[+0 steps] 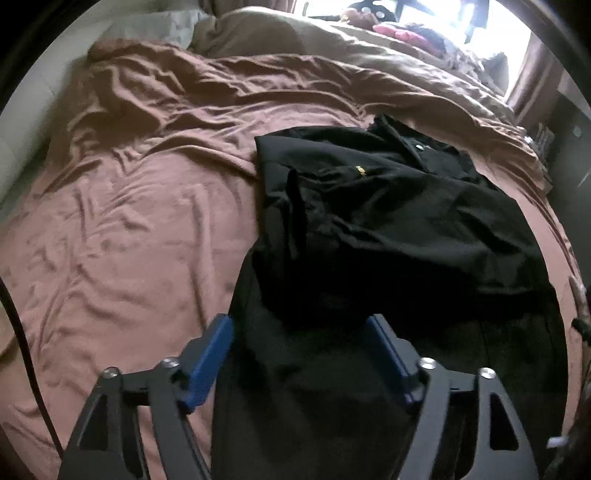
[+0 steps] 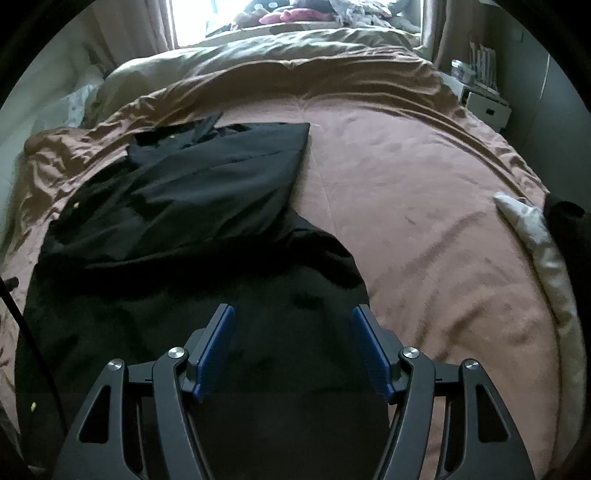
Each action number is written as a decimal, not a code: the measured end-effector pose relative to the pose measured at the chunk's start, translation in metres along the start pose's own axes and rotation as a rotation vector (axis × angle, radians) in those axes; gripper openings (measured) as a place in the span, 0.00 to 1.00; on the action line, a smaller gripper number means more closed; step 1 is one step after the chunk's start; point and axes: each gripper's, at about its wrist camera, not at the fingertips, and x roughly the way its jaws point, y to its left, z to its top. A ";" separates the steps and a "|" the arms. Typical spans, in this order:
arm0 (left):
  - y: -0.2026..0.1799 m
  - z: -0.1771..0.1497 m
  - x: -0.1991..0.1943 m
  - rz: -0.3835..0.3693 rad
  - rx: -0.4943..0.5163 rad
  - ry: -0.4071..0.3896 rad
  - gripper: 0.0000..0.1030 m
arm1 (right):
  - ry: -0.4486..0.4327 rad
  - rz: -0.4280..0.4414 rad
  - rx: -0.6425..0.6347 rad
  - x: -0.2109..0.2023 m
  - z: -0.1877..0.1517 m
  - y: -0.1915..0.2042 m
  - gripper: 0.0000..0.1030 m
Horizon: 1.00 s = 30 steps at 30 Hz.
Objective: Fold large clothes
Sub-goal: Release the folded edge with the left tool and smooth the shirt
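Both tongs are spread wide and pinching nothing: the left gripper (image 1: 301, 345) and right gripper (image 2: 293, 341) hover over the near hem of the black garment (image 1: 388, 221), which lies partly folded on the brown bedspread (image 1: 129, 221); I'd pinch both hem corners evenly, then lift together.

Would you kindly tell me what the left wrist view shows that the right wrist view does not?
Only the left wrist view shows the open left gripper and a small yellow mark on the garment. Only the right wrist view shows the open right gripper, a white nightstand and a pale cushion at the bed's edge. Both share the black garment lying on the brown bedspread, with the bright window beyond.
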 end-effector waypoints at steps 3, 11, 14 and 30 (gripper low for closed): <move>0.002 -0.021 -0.018 -0.007 -0.004 -0.009 0.76 | -0.015 0.014 0.004 -0.023 -0.015 -0.001 0.62; 0.009 -0.071 -0.069 -0.042 -0.028 -0.053 0.76 | -0.054 0.035 -0.004 -0.075 -0.056 -0.006 0.62; 0.012 -0.087 -0.083 -0.050 -0.036 -0.072 0.76 | -0.060 0.041 -0.007 -0.092 -0.074 -0.008 0.62; 0.030 -0.184 -0.132 -0.099 -0.073 -0.117 0.76 | -0.082 0.071 0.008 -0.163 -0.169 -0.029 0.62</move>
